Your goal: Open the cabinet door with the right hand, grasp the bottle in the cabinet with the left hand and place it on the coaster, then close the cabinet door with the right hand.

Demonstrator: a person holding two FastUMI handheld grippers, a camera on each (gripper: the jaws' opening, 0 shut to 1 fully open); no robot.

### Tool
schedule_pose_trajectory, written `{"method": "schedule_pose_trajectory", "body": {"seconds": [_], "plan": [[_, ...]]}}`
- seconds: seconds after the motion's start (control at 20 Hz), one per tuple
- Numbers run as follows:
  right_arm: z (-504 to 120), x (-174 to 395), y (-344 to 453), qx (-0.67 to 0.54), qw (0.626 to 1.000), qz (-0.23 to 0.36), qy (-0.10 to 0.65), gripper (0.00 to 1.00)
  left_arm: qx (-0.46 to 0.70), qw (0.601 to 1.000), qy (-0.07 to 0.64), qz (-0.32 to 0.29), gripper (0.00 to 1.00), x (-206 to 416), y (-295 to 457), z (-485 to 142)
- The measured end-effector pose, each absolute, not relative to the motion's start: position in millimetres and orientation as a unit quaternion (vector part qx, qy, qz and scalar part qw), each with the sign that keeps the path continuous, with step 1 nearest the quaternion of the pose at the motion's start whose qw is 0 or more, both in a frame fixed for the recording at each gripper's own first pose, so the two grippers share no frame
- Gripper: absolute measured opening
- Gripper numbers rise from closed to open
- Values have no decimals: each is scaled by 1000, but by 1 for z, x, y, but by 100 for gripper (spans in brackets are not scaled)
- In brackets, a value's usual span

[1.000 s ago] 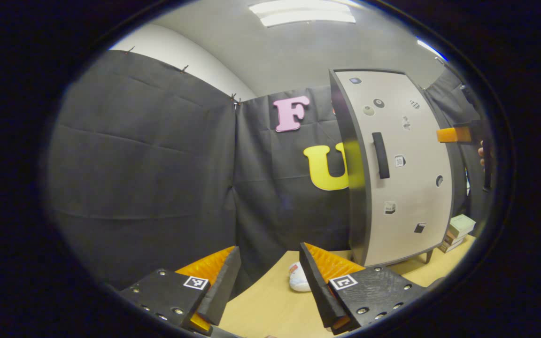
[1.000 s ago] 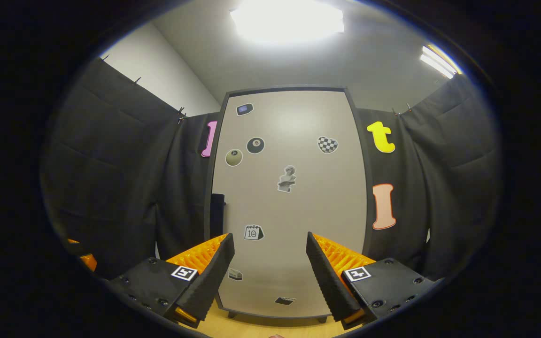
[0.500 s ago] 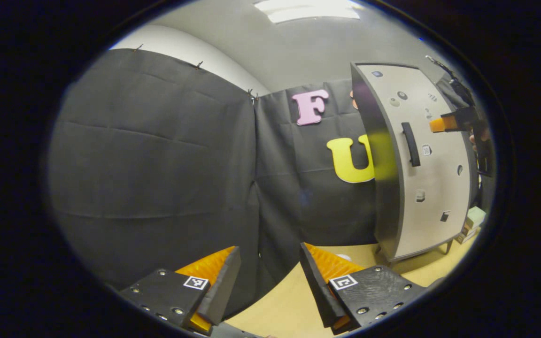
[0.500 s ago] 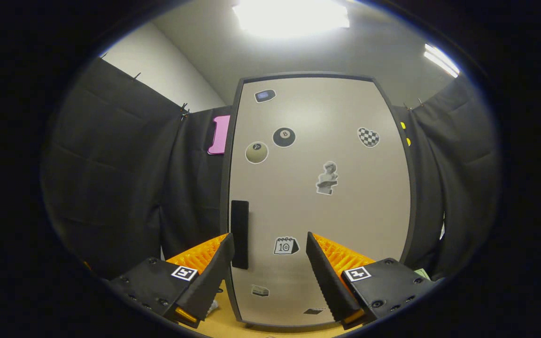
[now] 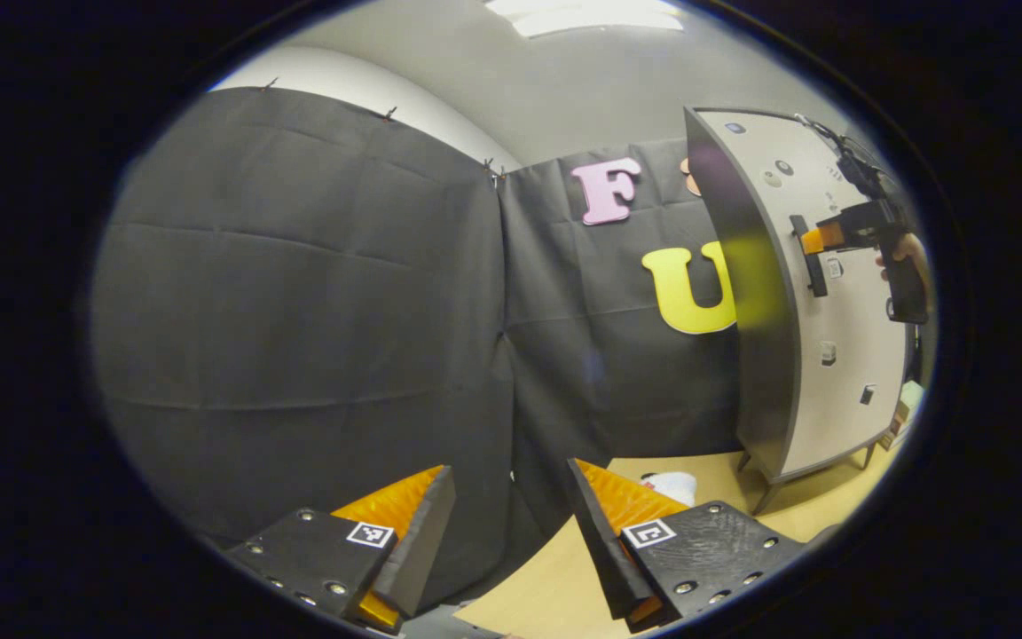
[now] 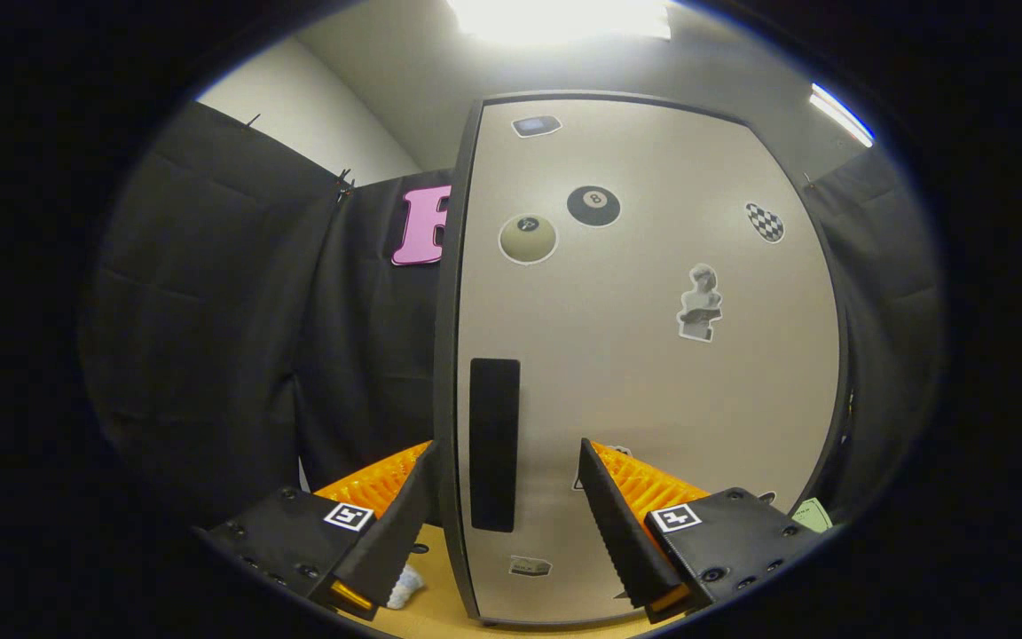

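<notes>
1. The right hand-held gripper [image 6: 507, 524] has closed in on the cabinet door [image 6: 653, 373], which looms larger than a second ago; its fingers are spread wide and grip nothing, and the dark vertical handle [image 6: 494, 444] stands between them, just ahead of the tips.
2. In the left gripper view the same right hand-held gripper [image 5: 817, 240], held by a hand [image 5: 906, 253], sits right at the handle [image 5: 808, 253]; a second ago it was well off to the right of it. Whether it touches cannot be told.
3. The left hand-held gripper [image 5: 511, 541] is wide open and empty, hanging over the edge of the wooden counter [image 5: 546, 595]. Its view has swung leftward, so the cabinet [image 5: 786, 311] has slid from the centre-right to the far right.
4. The door is still shut, its stickers plain on the front; the bottle cannot be seen, nor can a coaster be made out.
5. A small white object [image 5: 672, 486] lies on the counter near the cabinet's foot, too small to identify.
</notes>
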State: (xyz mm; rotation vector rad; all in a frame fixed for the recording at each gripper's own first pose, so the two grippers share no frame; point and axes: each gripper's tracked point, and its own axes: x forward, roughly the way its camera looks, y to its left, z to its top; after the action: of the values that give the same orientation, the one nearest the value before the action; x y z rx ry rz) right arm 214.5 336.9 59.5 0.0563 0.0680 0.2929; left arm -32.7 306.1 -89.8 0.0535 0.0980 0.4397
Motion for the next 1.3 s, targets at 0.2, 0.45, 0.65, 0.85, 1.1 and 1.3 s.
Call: {"method": "schedule_pose_trajectory", "body": {"seconds": [0.2,0.45,0.65,0.85,1.1,1.3], "plan": [[49,227,349,22,988,143,58,87,23,972,55,225,77,-35,318,-98],[48,239,355,20,989,129,72,75,15,972,57,227,76,-39,324,-106],[43,241,354,25,988,116,98,41,12,973,58,225,77,-40,324,-108],[42,238,355,36,983,138,116,23,13,974,57,219,77,-40,323,-107],[44,230,351,44,977,168,123,13,11,978,51,204,77,-26,312,-103],[44,221,347,49,971,195,129,13,11,982,49,183,77,-19,294,-99]]}}
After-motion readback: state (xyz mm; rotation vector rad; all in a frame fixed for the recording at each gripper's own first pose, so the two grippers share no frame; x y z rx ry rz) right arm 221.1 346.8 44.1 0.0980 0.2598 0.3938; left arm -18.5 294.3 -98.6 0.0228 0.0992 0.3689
